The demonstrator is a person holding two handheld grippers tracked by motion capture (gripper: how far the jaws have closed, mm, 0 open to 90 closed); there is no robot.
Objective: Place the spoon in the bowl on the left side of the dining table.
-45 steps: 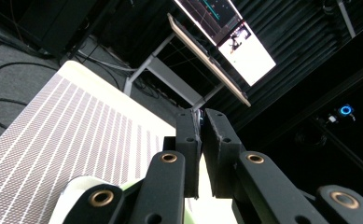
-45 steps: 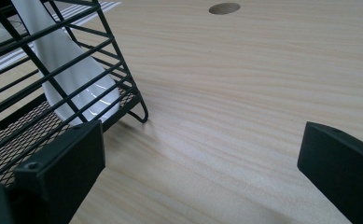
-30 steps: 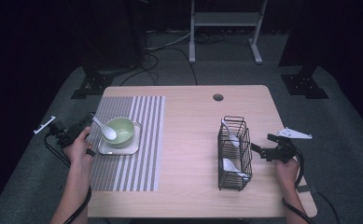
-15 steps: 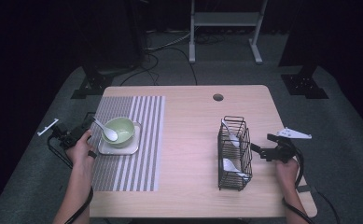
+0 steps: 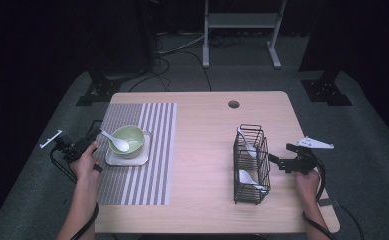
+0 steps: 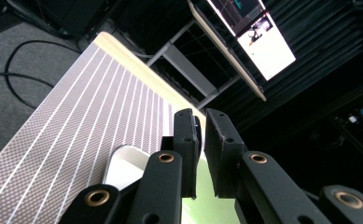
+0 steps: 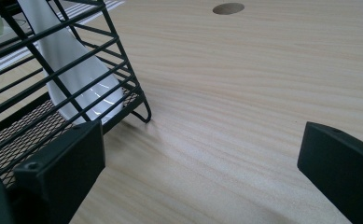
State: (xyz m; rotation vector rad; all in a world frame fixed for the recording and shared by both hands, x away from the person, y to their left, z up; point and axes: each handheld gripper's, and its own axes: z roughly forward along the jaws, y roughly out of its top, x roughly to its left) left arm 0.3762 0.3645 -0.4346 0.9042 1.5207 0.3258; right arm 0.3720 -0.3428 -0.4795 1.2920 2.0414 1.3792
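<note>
The left gripper (image 5: 93, 143) is sitting at the left edge of the grey striped placemat (image 5: 154, 150) with its jaws nearly clenched, a narrow gap between them and nothing gripped. The white ceramic spoon (image 5: 115, 141) is resting in the pale green round bowl (image 5: 132, 138), handle leaning over the rim toward that gripper. The bowl is standing on a white square plate (image 5: 127, 160). The right gripper (image 5: 278, 163) is resting released, jaws spread wide, just beside the black wire basket (image 5: 252, 162), which is holding two white spoons (image 7: 76, 70).
</note>
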